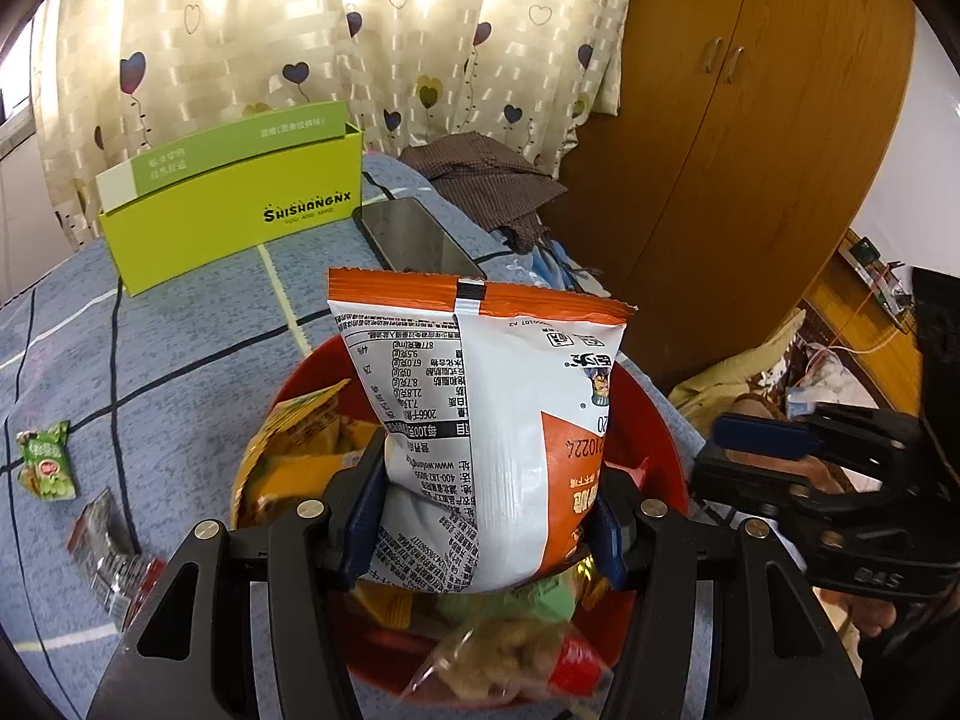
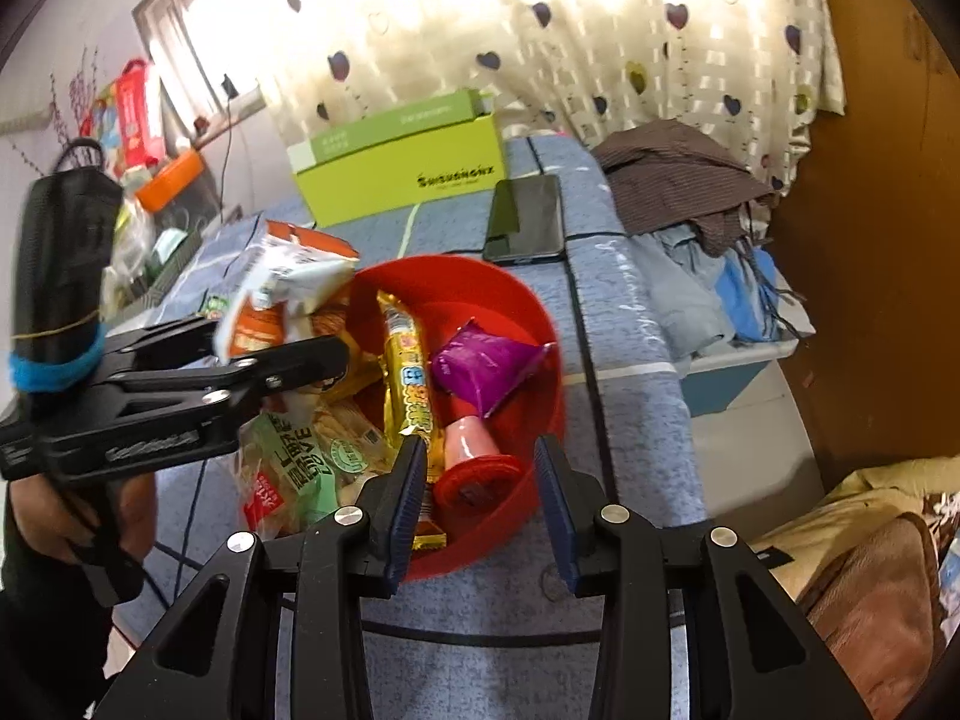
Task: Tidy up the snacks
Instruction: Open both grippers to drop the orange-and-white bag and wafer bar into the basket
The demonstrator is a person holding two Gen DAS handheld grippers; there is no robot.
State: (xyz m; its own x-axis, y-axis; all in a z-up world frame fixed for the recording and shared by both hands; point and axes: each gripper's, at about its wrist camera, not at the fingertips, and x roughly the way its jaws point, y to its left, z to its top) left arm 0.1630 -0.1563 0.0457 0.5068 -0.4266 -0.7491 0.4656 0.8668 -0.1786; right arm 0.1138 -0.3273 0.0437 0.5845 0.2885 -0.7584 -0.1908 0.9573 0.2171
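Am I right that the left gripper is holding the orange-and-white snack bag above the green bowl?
Not quite: the bowl is red, not green, as the left wrist view shows. The rest holds: the left gripper is shut on the orange-and-white snack bag above it.

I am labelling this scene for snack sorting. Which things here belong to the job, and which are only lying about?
Part of the job:
- orange and white snack bag, held in the left gripper
- red bowl of snacks
- yellow snack stick
- purple packet
- green candy
- right gripper, jaws apart

Lying about:
- phone
- green box
- brown shirt
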